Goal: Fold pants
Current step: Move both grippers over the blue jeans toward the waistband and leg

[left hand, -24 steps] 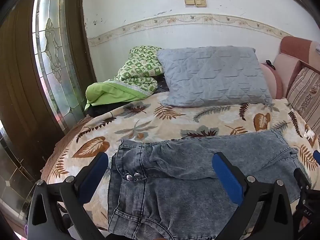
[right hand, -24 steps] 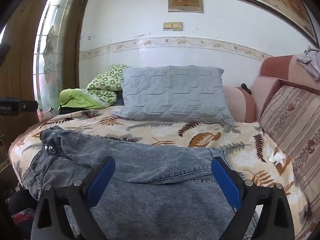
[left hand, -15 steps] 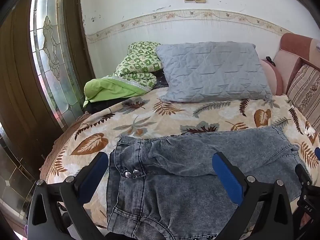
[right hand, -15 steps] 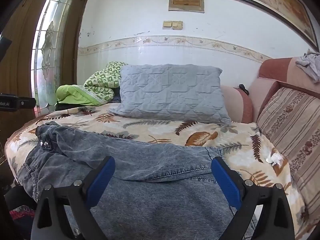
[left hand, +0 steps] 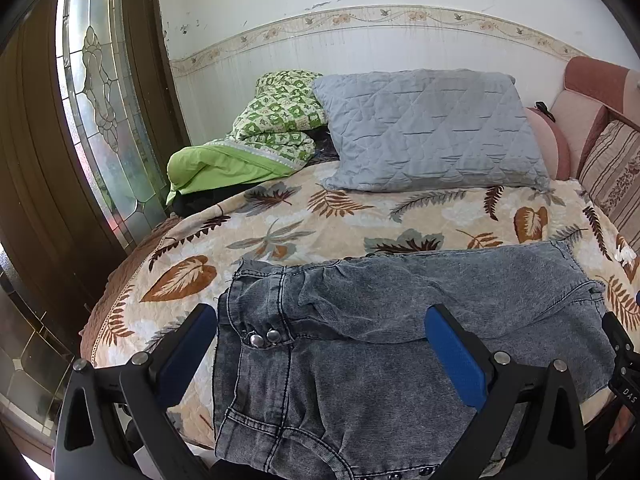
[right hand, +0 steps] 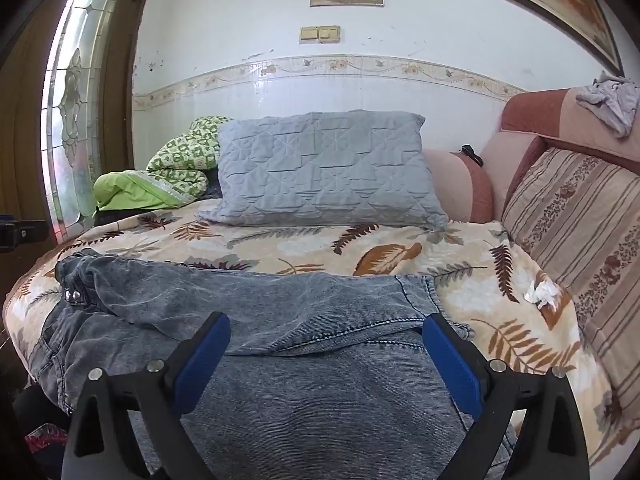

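Grey washed-denim pants [left hand: 400,340] lie on the leaf-print bedspread [left hand: 320,220], waistband and metal buttons [left hand: 264,336] to the left, one leg folded over across the top. My left gripper [left hand: 320,332] hovers over the waist end, blue pads wide apart, nothing between them. In the right wrist view the pants [right hand: 280,320] spread toward the near edge of the bed. My right gripper [right hand: 326,340] hangs open above the leg part, touching nothing.
A grey quilted pillow [left hand: 432,128] and a green patterned blanket [left hand: 260,140] lie at the back of the bed. A striped cushion [right hand: 580,232] and pink sofa back line the right side. A white crumpled tissue [right hand: 540,292] lies on the bedspread. A stained-glass door [left hand: 100,100] stands left.
Both cameras have drawn back and tilted slightly; the pants sit a little lower and further away in view. Both grippers stay open and the pants have not moved.
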`<act>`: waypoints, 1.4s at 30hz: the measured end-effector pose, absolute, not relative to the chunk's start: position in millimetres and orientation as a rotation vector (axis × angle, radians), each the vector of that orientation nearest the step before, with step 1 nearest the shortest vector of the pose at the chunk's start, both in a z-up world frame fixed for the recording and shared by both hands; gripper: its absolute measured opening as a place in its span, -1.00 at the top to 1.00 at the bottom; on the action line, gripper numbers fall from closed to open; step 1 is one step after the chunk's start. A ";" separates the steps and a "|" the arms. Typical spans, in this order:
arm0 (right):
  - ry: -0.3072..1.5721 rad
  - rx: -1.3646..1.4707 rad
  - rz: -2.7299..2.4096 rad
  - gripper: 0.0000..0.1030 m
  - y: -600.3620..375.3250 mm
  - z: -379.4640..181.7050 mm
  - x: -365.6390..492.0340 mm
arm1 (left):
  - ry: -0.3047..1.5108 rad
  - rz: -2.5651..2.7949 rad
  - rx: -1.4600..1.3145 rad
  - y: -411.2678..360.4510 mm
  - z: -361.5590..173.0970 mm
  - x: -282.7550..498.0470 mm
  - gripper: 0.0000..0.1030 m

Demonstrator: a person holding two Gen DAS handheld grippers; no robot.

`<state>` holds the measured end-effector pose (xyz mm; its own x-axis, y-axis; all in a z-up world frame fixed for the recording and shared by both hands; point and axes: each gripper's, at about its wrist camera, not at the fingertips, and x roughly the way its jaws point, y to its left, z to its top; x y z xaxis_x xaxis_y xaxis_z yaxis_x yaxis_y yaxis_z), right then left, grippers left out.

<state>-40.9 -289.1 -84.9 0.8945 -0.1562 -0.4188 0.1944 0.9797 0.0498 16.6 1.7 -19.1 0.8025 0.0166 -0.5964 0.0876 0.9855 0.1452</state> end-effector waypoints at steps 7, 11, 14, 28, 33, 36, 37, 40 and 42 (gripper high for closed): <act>0.437 0.100 -0.193 -0.90 -291.4 -87.1 -40.2 | 0.653 -0.040 0.173 3.2 -23.4 17.7 -1.00; 0.442 0.107 -0.193 -0.90 -293.8 -87.5 -39.7 | 0.654 -0.043 0.172 3.5 -23.8 17.0 -1.00; 0.444 0.103 -0.193 -0.90 -294.0 -87.3 -39.2 | 0.651 -0.044 0.175 2.3 -23.2 16.1 -1.00; 0.427 0.121 -0.202 -0.90 -294.0 -75.8 -43.9 | 0.640 -0.057 0.204 -10.0 -16.5 6.6 -1.00; 0.382 0.141 -0.216 -0.90 -295.6 -59.1 -54.7 | 0.617 -0.061 0.215 -16.5 -8.9 -1.5 -1.00; 0.363 0.172 -0.214 -0.90 -299.1 -51.0 -60.6 | 0.611 -0.064 0.227 -21.2 -6.1 -4.2 -1.00; 0.359 0.180 -0.215 -0.90 -300.3 -49.1 -61.9 | 0.609 -0.066 0.231 -22.5 -5.8 -5.2 -1.00; 0.351 0.200 -0.213 -0.90 -303.3 -45.9 -63.9 | 0.608 -0.067 0.239 -25.6 -5.1 -6.8 -1.00; 0.349 0.205 -0.215 -0.90 -305.2 -46.6 -64.4 | 0.610 -0.067 0.240 -26.6 -5.1 -7.0 -1.00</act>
<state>-64.4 -305.2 -46.6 0.9173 -0.1727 -0.3587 0.2430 0.9566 0.1608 -7.0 -26.6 -5.1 0.8184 0.0078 -0.5745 0.1332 0.9701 0.2030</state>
